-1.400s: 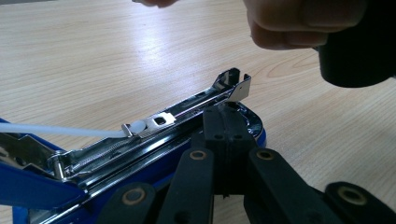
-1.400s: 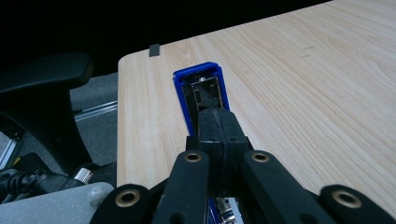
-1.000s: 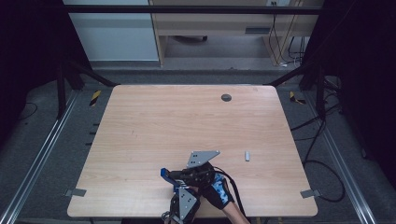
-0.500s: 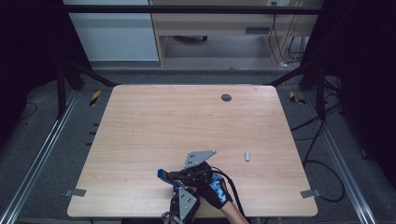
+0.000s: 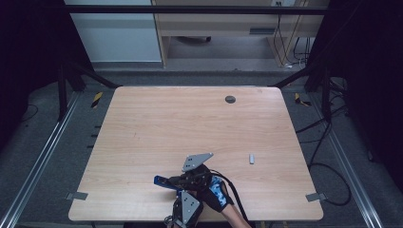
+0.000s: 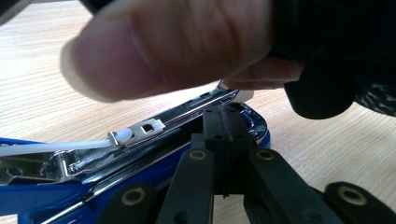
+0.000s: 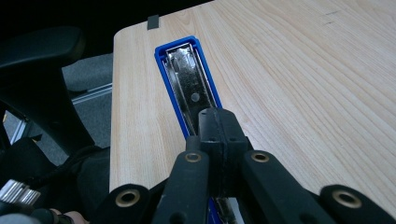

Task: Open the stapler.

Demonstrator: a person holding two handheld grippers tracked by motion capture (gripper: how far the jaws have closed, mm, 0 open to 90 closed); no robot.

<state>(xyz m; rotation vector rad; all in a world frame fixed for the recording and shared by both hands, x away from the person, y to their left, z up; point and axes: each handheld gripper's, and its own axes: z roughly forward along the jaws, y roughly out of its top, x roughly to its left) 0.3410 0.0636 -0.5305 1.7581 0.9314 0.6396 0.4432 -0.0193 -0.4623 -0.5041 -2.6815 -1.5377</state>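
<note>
Lab, framed table [image 5: 142,142], floor cables [image 5: 328,142] (dark surround)

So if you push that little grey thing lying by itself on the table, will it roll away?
Maybe a bit. The little grey piece looks short and rounded, so it might roll sideways. It looks tiny beside the blue stapler, so it is probably light and would skid easily on the smooth wooden table. Its exact shape is too small to tell.

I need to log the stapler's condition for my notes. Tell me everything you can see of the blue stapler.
The blue stapler lies flat near the table's near edge, opened up so its shiny metal staple channel shows inside the blue plastic body. A white pusher rod runs along the channel. Both grippers' jaws are closed together against it: the left gripper at one end, the right gripper on the metal channel. A bare finger hovers just above.
</note>
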